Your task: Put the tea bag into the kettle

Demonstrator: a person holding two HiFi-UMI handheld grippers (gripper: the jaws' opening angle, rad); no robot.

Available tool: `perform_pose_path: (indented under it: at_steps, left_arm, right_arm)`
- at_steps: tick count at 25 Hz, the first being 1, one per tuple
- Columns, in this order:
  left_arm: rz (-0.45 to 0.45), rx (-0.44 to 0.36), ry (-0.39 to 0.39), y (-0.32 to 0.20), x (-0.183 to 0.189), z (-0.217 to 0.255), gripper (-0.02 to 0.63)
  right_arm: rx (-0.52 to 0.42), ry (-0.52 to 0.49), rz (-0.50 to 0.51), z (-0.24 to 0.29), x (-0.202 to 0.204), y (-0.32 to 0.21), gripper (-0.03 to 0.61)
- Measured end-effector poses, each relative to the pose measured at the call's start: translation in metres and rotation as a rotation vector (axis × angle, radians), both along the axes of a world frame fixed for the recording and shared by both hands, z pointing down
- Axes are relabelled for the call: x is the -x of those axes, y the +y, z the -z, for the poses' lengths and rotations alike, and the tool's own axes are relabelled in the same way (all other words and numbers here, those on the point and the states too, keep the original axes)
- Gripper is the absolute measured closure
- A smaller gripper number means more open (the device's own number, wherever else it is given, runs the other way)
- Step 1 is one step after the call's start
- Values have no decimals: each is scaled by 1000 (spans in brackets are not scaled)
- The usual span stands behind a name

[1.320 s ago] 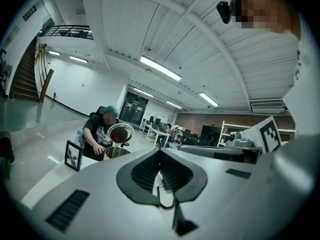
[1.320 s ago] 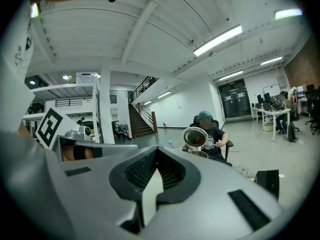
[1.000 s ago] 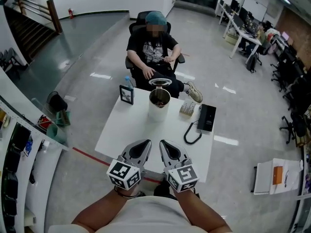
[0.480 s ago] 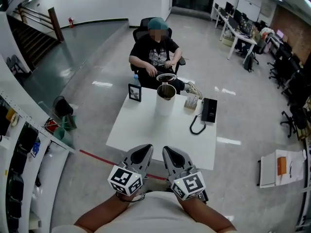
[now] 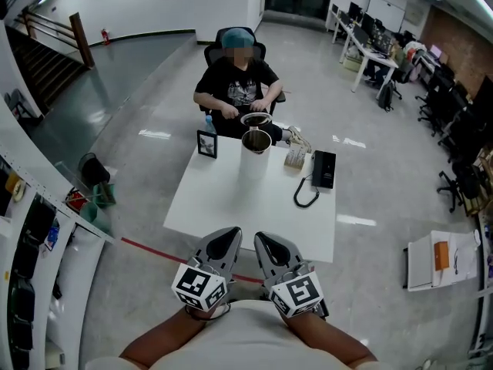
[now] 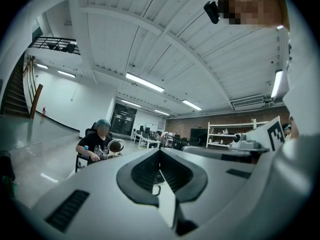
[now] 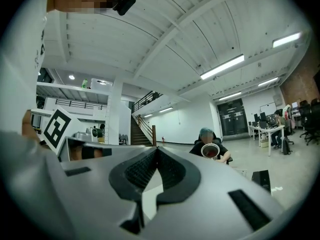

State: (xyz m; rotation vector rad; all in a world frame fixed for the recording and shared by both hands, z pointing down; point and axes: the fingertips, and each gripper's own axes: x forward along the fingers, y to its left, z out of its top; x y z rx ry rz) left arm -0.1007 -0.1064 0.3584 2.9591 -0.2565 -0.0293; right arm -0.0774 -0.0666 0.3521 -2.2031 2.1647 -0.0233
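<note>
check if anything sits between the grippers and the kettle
Nothing visible does. Left gripper and right gripper hover shut by the near edge of the table, and its bare top runs to the kettle at the far side. The phone with its cord lies off right, the photo frame off left.

Table (image 5: 223,206): white
Kettle (image 5: 253,166): white, I'd say
Phone (image 5: 323,168): black
Floor line (image 5: 146,247): red
Sitter's shirt (image 5: 239,91): black
My cubes (image 5: 199,285): black-and-white squares

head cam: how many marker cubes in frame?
2. The left cube sits on the left gripper, low and left of centre. The right cube sits on the right gripper, beside it. None seems hidden.
</note>
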Motion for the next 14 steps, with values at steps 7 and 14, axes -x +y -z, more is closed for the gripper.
perform_pose_path:
  at_steps: [7, 14]
  left_arm:
    - [-16, -25, -8, 2, 2, -3, 604]
    - [-17, -31, 0, -8, 7, 0, 606]
  right_arm:
    - [-2, -5, -32, -1, -1, 1, 567]
    - [0, -16, -39, -6, 3, -7, 566]
